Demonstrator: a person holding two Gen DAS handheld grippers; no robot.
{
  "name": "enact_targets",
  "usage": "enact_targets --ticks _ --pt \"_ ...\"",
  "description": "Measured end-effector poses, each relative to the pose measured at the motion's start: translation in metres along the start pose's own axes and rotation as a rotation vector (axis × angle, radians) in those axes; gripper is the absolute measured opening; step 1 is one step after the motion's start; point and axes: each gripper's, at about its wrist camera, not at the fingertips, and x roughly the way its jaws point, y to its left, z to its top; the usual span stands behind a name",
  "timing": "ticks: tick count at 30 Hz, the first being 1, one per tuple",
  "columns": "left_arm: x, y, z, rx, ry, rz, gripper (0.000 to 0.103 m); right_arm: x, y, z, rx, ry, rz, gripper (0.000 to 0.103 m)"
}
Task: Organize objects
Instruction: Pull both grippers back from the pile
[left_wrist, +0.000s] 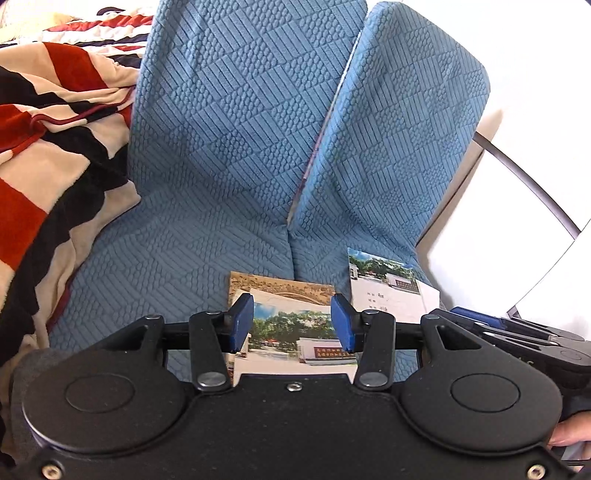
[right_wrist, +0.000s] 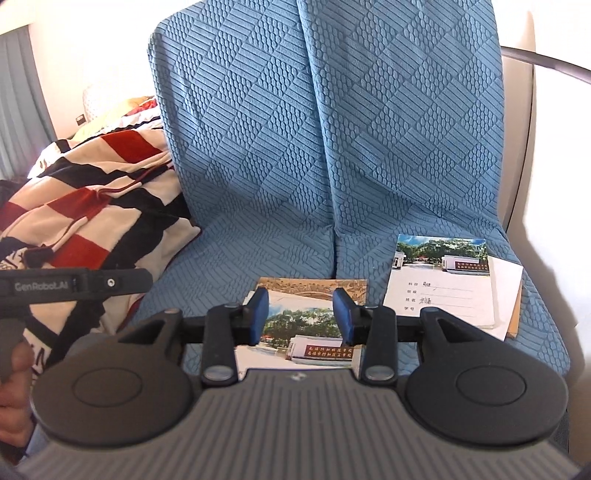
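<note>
- Left wrist view: the left gripper (left_wrist: 291, 320) hangs above the near stack of notebooks (left_wrist: 295, 332), its blue pads spread apart with nothing between them; the top cover's photo of trees and a white building shows through the gap.
- A brown-covered booklet (left_wrist: 280, 286) peeks out from under the far edge of that near stack.
- To the right of the near stack, apart from it, lies the second notebook pile (left_wrist: 391, 291), partly hidden behind the right gripper (left_wrist: 491, 325), which comes in at the right edge.
- Both piles rest on the blue textured sofa cover (left_wrist: 240, 147); left of the near stack a red, black and cream striped blanket (left_wrist: 55, 147) is heaped on the seat.
- Right wrist view: the right gripper (right_wrist: 301, 310) also hovers over the near stack of notebooks (right_wrist: 306, 339), pads parted and holding nothing.
- The second notebook pile (right_wrist: 443, 284) lies to the right of the near stack, clear of the gripper, its cover showing handwritten lines.
- Left of the near stack, the side of the left gripper (right_wrist: 74, 284) and fingers (right_wrist: 18, 365) of a hand show before the striped blanket (right_wrist: 92, 206).
- Behind the near stack, the sofa cover (right_wrist: 332, 129) rises up the backrest; a grey curtain (right_wrist: 18, 92) hangs far left.
</note>
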Motion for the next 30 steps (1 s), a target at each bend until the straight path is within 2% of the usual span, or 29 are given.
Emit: enact_targets --ticks 13,30 --pt "0.018 -0.039 -0.001 0.044 0.012 -0.029 0.045 -0.009 -0.03 -0.01 0.041 0.001 -0.043 0.042" --pt "0.065 -0.111 -0.013 0.11 0.074 -0.151 0.047 -0.04 -0.103 -0.023 0.151 -0.024 -0.177 0.042"
